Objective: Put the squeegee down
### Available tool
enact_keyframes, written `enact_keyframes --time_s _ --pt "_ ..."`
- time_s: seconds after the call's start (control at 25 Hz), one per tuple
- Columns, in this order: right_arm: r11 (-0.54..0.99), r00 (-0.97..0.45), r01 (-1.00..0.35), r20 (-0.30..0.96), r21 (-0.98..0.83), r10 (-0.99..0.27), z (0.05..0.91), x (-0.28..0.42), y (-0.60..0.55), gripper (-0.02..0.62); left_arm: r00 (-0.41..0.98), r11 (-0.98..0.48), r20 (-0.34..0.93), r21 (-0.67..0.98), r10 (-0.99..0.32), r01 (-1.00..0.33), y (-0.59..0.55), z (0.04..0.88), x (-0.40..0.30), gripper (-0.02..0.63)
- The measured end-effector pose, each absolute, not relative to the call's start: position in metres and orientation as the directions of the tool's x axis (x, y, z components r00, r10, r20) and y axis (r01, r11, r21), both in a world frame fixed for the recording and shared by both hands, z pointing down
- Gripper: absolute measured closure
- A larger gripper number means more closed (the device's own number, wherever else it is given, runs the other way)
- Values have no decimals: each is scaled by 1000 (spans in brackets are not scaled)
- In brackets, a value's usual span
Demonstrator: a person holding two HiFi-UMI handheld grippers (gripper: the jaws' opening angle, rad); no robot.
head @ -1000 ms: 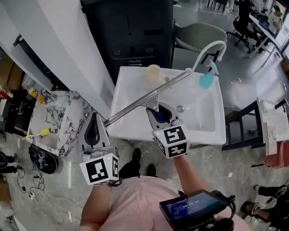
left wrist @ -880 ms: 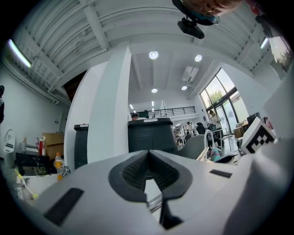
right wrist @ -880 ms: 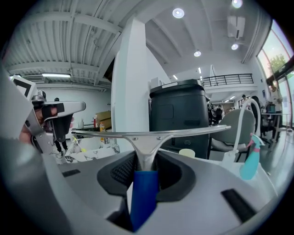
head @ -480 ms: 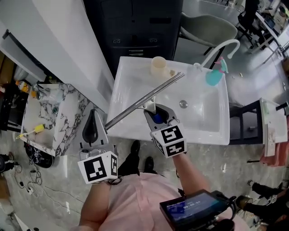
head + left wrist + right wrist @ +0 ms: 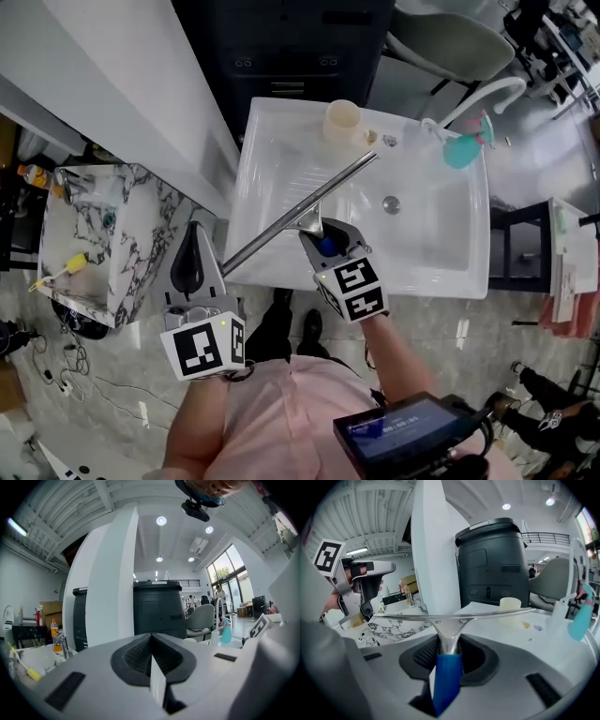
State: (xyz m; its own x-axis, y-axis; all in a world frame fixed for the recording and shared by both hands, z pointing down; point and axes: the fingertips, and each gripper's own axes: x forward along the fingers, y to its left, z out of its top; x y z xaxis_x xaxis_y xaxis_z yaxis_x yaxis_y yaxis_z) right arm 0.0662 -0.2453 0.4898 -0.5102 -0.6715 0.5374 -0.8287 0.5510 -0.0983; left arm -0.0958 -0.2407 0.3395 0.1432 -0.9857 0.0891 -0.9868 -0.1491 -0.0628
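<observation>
The squeegee [image 5: 298, 212] has a long metal blade and a blue handle [image 5: 326, 246]. My right gripper [image 5: 322, 240] is shut on that handle and holds the blade slantwise above the front left part of the white sink [image 5: 431, 267]. In the right gripper view the blade [image 5: 454, 616] runs across, level, with the blue handle [image 5: 446, 677] pinched between the jaws of the right gripper [image 5: 449, 660]. My left gripper [image 5: 193, 264] hangs left of the sink's front corner, shut with nothing in it. The left gripper view shows the left gripper [image 5: 151, 641] with its jaws met.
A cream cup [image 5: 342, 120], a white curved faucet [image 5: 473, 99] and a teal spray bottle [image 5: 461, 148] stand along the sink's back edge. A marble side table [image 5: 141, 246] with a faucet and a yellow brush is at left. A dark cabinet [image 5: 281, 47] is behind.
The right gripper has sunk with the squeegee, whose blade tip left the faucet and now hangs over the basin. The left gripper has dropped a little beside the sink.
</observation>
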Motion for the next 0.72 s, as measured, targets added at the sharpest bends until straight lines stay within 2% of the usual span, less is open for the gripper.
enact_keyframes --time_s 0.72 --pt "600 -563 -775 649 -200 -511 557 37 -253 485 138 -150 185 -53 -973 -987 -276 384 -118 597"
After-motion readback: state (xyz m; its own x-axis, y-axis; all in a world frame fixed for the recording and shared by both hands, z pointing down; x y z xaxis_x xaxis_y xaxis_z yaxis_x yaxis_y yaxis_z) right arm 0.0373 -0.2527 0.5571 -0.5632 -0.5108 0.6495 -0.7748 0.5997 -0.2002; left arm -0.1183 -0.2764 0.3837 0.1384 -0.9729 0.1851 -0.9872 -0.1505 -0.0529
